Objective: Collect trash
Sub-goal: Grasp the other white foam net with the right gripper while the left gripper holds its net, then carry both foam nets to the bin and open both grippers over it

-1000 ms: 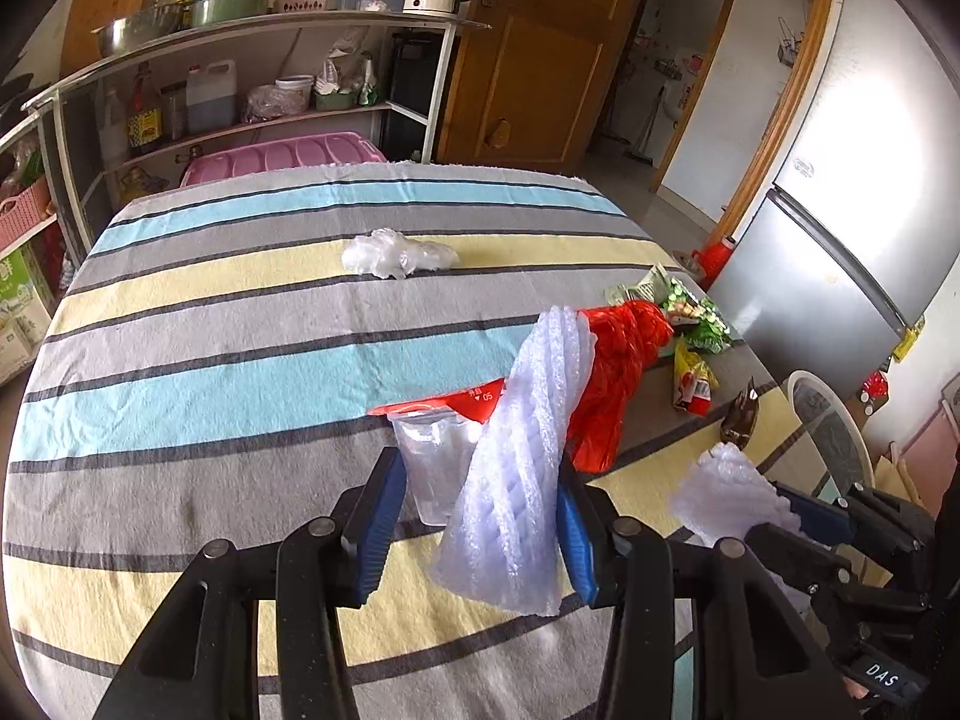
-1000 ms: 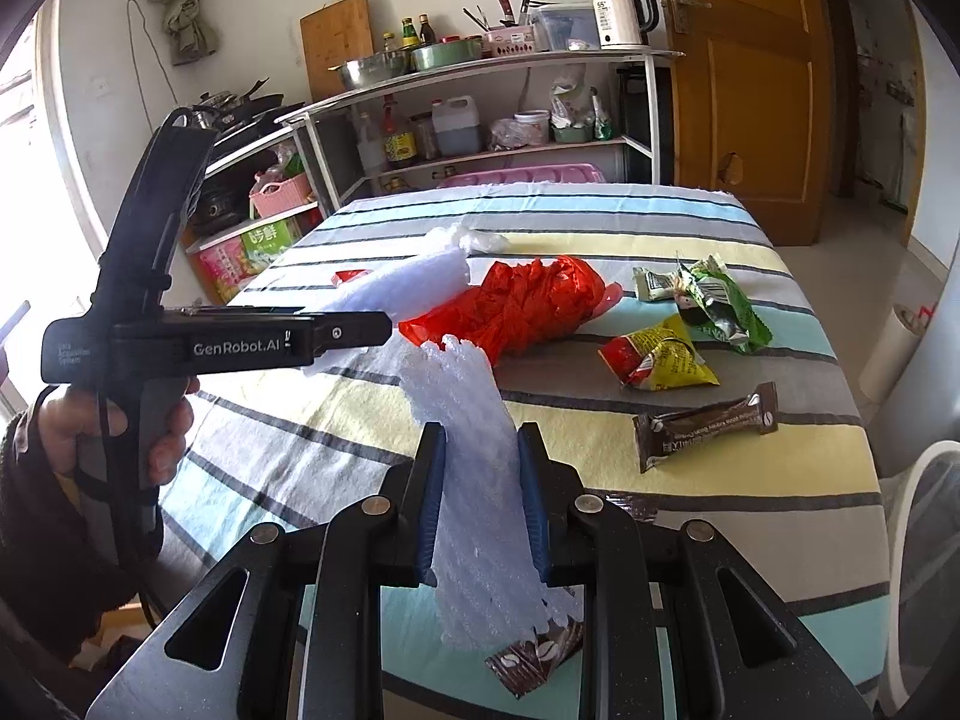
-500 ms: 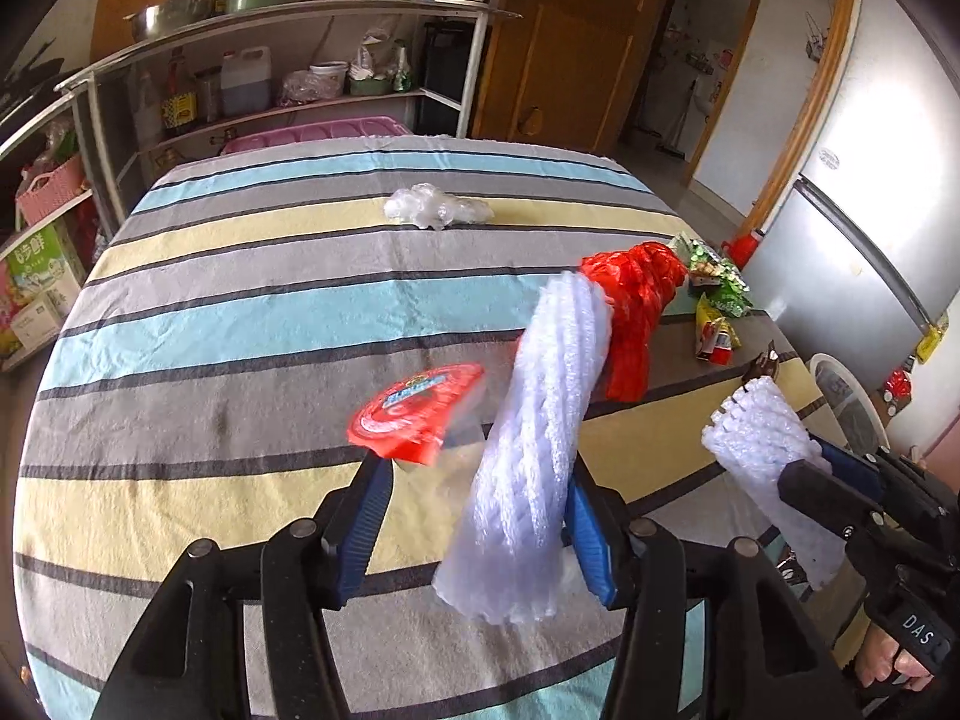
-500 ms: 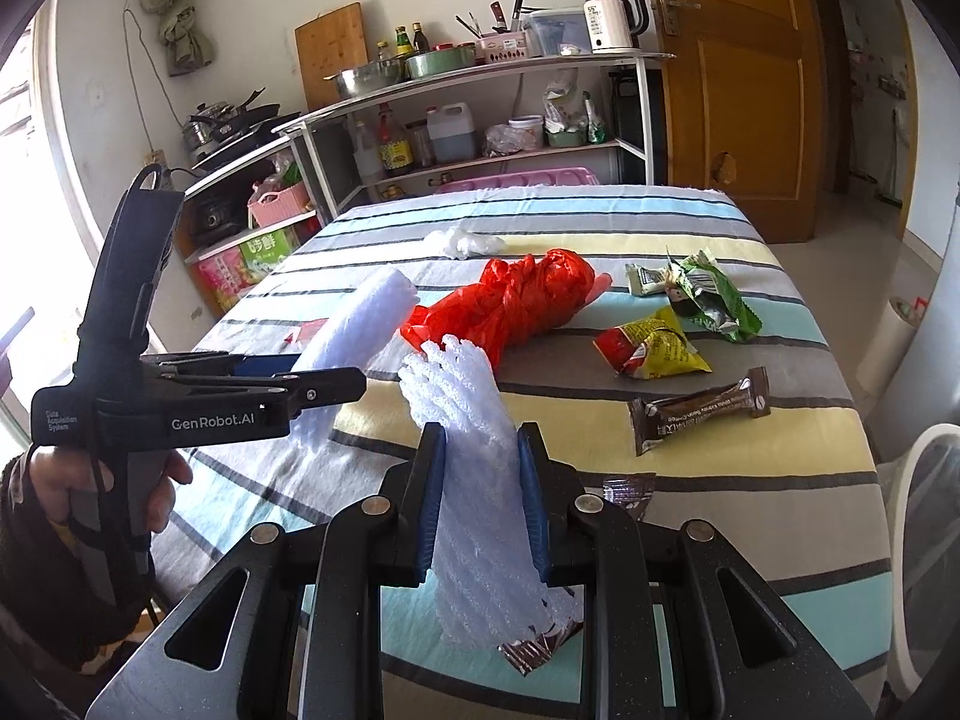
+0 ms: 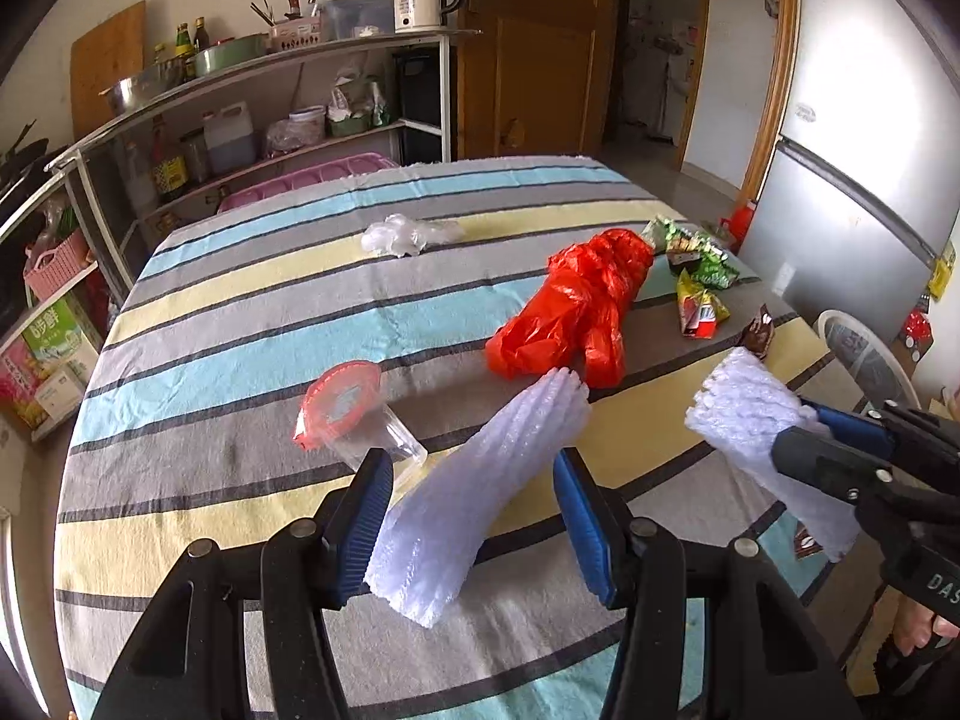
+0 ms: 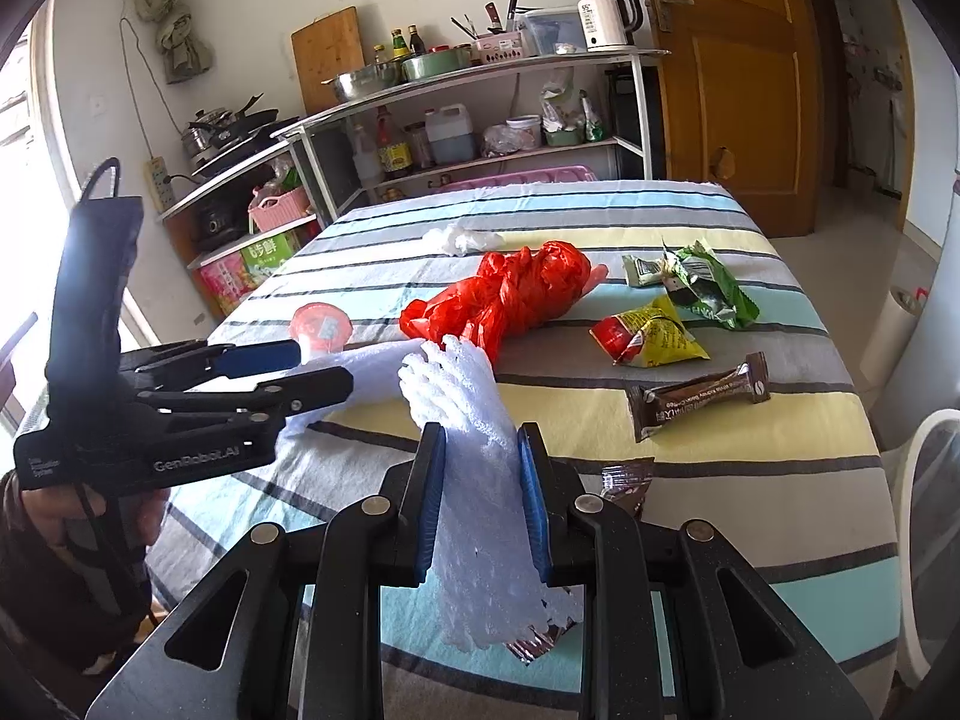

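Observation:
My left gripper [image 5: 471,468] stands open around a white foam net sleeve [image 5: 480,492]. The sleeve leans on the left pad and lies forward onto the striped table [image 5: 240,324]; the right pad is clear of it. A clear cup with a red lid [image 5: 354,414] lies on its side just beyond the left finger. My right gripper [image 6: 480,438] is shut on a second white foam net [image 6: 474,510], held above the table's near edge. A red plastic bag [image 6: 510,294] lies mid-table, with crumpled clear plastic [image 6: 459,238] behind it.
Green [image 6: 702,282], yellow-red [image 6: 654,336] and brown [image 6: 696,399] snack wrappers lie on the table's right side, and a small brown wrapper [image 6: 624,477] lies near my right gripper. A metal shelf rack [image 6: 480,120] stands behind the table. A fridge [image 5: 852,228] stands to the right.
The left jaws have widened, and the foam sleeve that stood up between them now leans forward onto the table. The red-lidded cup has tipped onto its side. The right gripper has kept still.

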A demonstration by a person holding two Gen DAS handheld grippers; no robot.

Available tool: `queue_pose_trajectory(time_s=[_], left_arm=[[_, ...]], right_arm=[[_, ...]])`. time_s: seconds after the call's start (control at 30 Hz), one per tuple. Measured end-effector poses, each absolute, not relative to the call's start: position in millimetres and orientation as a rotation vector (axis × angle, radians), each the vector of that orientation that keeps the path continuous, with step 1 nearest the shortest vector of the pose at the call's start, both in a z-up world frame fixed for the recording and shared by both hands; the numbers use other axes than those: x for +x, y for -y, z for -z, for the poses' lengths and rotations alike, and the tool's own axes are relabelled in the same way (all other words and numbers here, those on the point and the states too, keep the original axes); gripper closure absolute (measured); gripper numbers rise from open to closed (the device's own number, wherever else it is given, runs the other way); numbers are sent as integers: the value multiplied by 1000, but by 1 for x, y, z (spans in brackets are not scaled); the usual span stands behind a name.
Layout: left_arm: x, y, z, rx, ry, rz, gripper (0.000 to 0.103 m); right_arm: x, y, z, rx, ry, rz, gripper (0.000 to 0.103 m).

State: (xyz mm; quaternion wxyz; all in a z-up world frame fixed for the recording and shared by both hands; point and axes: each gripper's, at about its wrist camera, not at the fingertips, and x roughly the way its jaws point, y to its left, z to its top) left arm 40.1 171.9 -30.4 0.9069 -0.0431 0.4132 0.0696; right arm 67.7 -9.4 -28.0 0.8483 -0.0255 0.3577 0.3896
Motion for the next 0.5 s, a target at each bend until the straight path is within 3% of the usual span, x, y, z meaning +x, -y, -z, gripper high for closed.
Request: queue_pose_trajectory(time_s=[0.17,0.33,0.5], left_arm=[[52,-165,43,-51,-917,-118,48],[51,-156,42,-56,-918,-87,76],[50,-145,27,-73,-887,-62,80]], right_arm=[[68,14,28,-43,-753,-809,78],[69,17,26,-29,-747,-799,78],[68,29,22,-8,-729,-785,78]])
